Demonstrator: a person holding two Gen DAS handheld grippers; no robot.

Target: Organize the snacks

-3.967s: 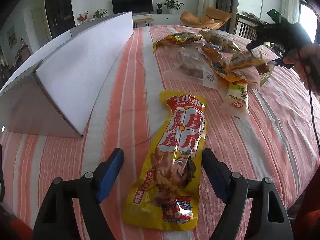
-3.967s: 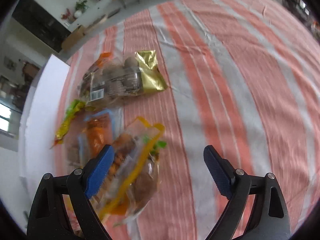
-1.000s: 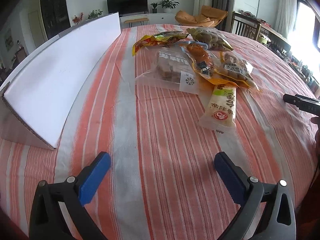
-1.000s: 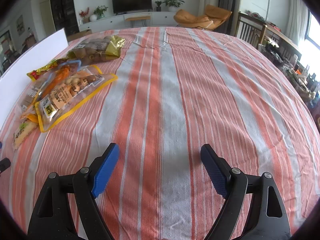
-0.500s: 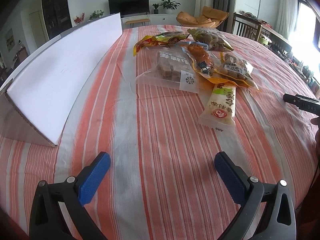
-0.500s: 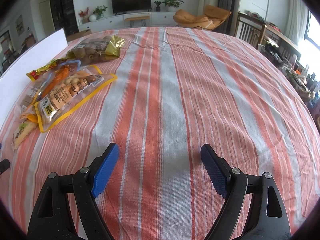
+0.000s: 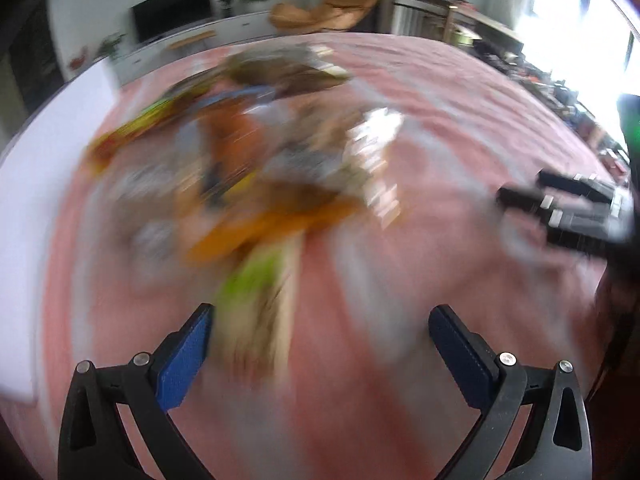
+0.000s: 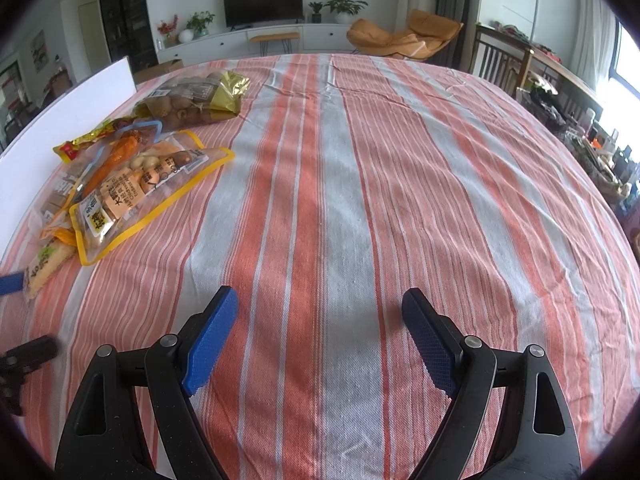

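Left gripper (image 7: 320,352): jaws spread wide, blue pads (image 7: 184,360) clear of everything, nothing held; hovering over striped tablecloth (image 7: 380,380). Left wrist view badly motion-smeared, so pkg outlines, labels and overlaps not readable there; snack pile (image 7: 256,168) shows only as orange, brown, green and white smudges ahead and left of ctr. Pale-green/cream streak (image 7: 256,292) nearest the left pad, prob. the long narrow pack, but touching or apart cannot be told. White board (image 7: 36,200) along left edge, blurred. Right gripper (image 7: 568,208) seen from side at right edge, dark and smeared, partly cut off by frame. Right gripper (image 8: 320,340) in own view: jaws wide apart, empty, over bare cloth (image 8: 340,200) well apart from the snacks. Snacks clustered at table's left side: gold-ended bag of brown nuts (image 8: 196,100) farthest; yellow-bordered clear pack (image 8: 140,196) nearest ctr, lying over others; blue-edged pack w/ orange contents (image 8: 116,152) partly under it; red/yellow wrapper (image 8: 84,140) poking out at rear left, mostly covered; clear pack w/ brown squares (image 8: 56,196) largely hidden below, print unreadable; long cream pack w/ green label (image 8: 44,264) at pile's near end, close to frame edge. White board (image 8: 68,120) standing just beside pile, cut off at left. Blue pad tip (image 8: 10,282) and dark finger (image 8: 28,354) of left gripper entering at left edge, blurred, mostly out of frame; blue tip near the long cream pack, contact not determinable. Background: TV (image 8: 262,2), orange chair (image 8: 400,36).
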